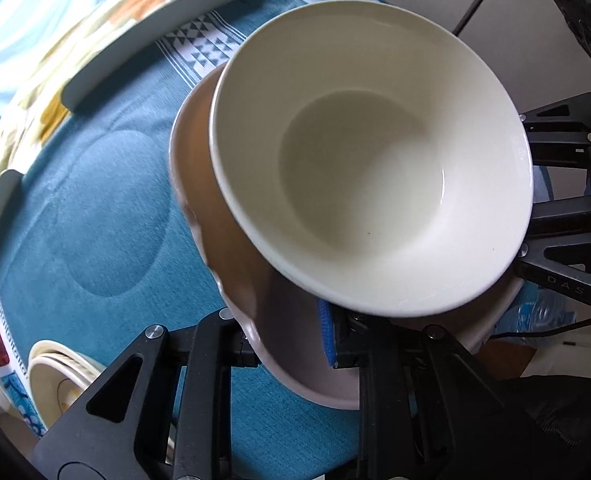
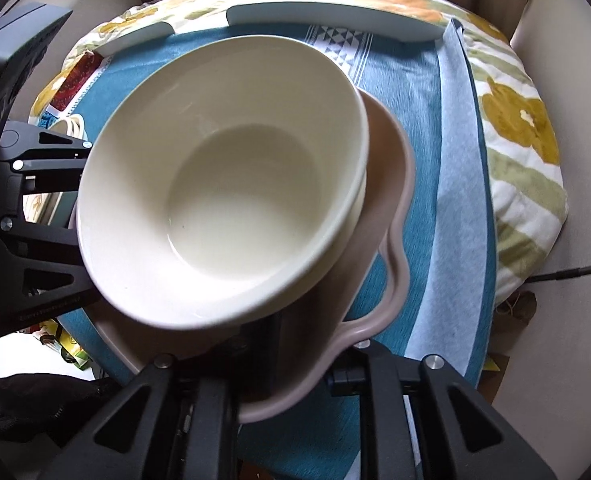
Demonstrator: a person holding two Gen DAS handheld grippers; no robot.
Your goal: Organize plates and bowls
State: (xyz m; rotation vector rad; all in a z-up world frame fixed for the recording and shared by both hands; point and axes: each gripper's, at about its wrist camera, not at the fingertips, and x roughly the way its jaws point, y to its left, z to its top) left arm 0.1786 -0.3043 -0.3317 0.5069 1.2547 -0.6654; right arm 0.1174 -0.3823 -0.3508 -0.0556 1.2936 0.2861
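Note:
A cream bowl [image 1: 371,168] rests on a pink plate with a wavy rim [image 1: 211,216] above the teal cloth [image 1: 95,208]. In the left wrist view my left gripper [image 1: 291,348] is shut on the plate's near rim, just under the bowl's edge. Across the plate, at the right edge of that view, is the right gripper's black frame [image 1: 567,208]. In the right wrist view my right gripper [image 2: 299,360] is shut on the pink plate [image 2: 387,200] at its near rim, with the cream bowl [image 2: 231,184] over it. The bowl hides both grippers' fingertips in part.
A stack of cream dishes [image 1: 55,376] stands at the cloth's edge, small in the right wrist view as the cream stack [image 2: 71,124]. Long pale tray rims [image 2: 335,20] border the far side. A floral cloth [image 2: 519,128] lies beyond; a light blue strip [image 2: 455,184] crosses the teal cloth.

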